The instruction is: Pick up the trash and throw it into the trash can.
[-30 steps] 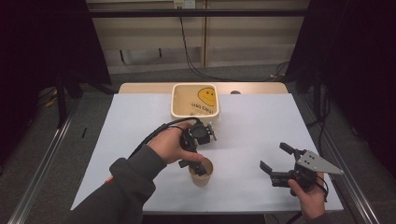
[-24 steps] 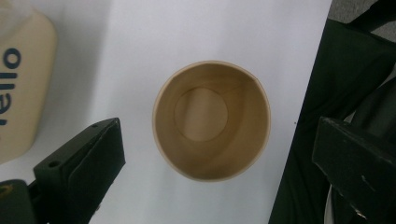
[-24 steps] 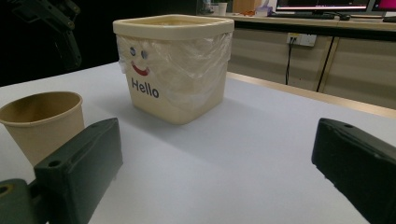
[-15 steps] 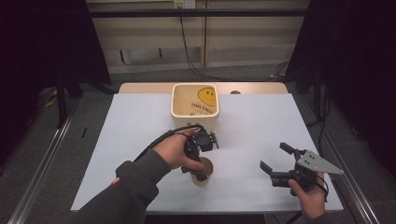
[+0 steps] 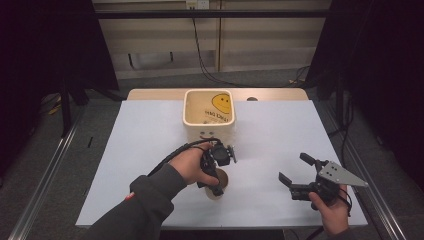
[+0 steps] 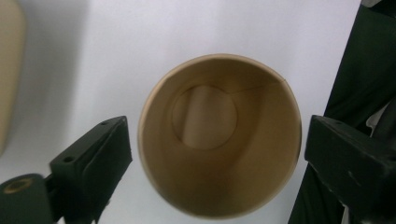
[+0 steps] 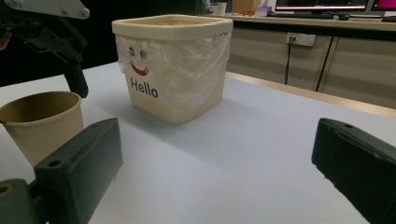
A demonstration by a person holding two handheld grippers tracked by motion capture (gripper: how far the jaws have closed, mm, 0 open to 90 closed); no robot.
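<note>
White counter [image 5: 150,150] before you, your left tongs [image 6: 215,154] hang apart astride the upright cup [image 6: 219,140] near the bin [image 5: 209,114], right tongs [image 5: 295,172] idle and apart: next, close them on it.

A wide white-topped table [image 5: 280,130] with a pale wooden far edge stands on grey carpet floor [image 5: 45,145]. Behind it runs a beige panelled wall [image 5: 160,45] with black cables [image 5: 202,55] hanging down from a white socket [image 5: 196,4]. Dark curtains [image 5: 45,45] hang either side. Metal rails [image 5: 42,185] flank the table along the floor.
</note>
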